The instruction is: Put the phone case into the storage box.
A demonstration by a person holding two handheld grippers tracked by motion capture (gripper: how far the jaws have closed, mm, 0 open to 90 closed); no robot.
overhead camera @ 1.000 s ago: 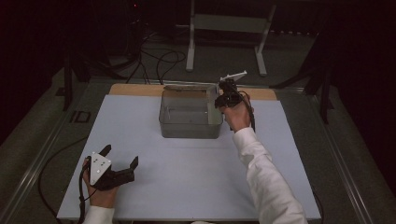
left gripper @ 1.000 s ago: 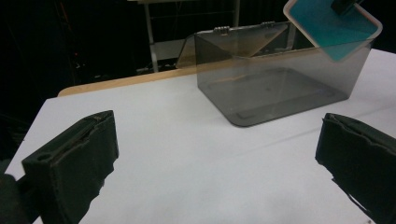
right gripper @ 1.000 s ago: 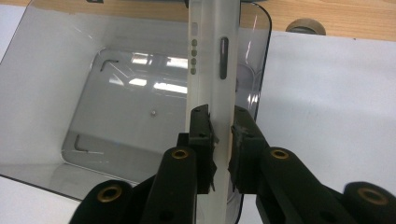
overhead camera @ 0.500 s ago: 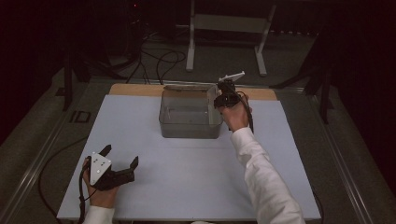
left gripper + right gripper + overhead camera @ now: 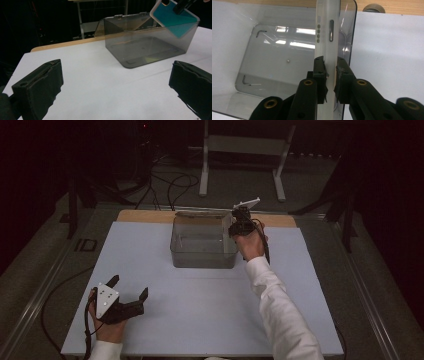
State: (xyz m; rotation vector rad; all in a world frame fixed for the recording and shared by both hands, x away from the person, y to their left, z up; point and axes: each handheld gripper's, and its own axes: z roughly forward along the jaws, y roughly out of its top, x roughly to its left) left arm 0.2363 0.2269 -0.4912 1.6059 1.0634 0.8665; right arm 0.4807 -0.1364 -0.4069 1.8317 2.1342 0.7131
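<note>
The right gripper (image 5: pixel 329 72) has its fingers (image 5: pixel 320 72) clenched on a phone case (image 5: pixel 327 37), a slim white-edged shell with a teal face, held over the right end of the clear bin (image 5: pixel 204 251). In the right gripper view the case is seen edge-on, so its face is hidden and its lower end is cut off behind the black fingers; a slot and a row of small dots on its side edge are readable. In the left gripper view the case (image 5: pixel 175 18) shows its teal face, but its top corner runs out of the picture and the right gripper (image 5: pixel 183 5) above it is largely cropped. In the high view the case (image 5: pixel 247 203) is small and pale, and its colour cannot be made out there.

The case's long axis is tilted: its lower end dips inside the bin's right wall, and its upper end leans up and away from the bin, toward the far right.

The bin sits at the far middle of the white bench (image 5: pixel 150 270), its lid hinged open behind it. The left gripper (image 5: pixel 129 292) rests well to the near left of the bin, fingers (image 5: pixel 40 87) spread apart and released.
</note>
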